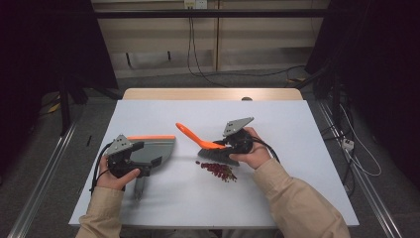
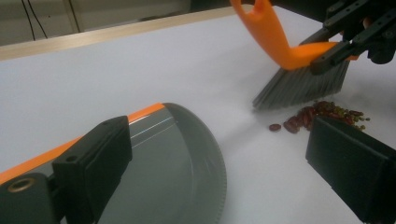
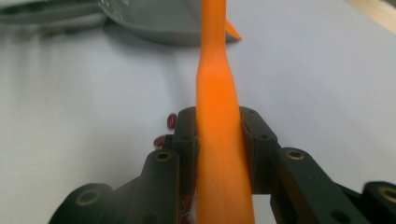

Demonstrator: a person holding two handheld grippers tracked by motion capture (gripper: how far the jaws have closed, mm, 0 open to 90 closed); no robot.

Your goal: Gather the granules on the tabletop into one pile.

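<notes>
Beans (image 1: 218, 170) on white table (image 1: 277, 193)

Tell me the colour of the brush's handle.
Bright orange. The brush handle shows best in the right gripper view, clamped by the right gripper.

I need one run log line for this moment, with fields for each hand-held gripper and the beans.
left hand-held gripper: over dustpan, grip unclear | right hand-held gripper: shut on brush | beans: piled beside bristles, outside dustpan
</notes>
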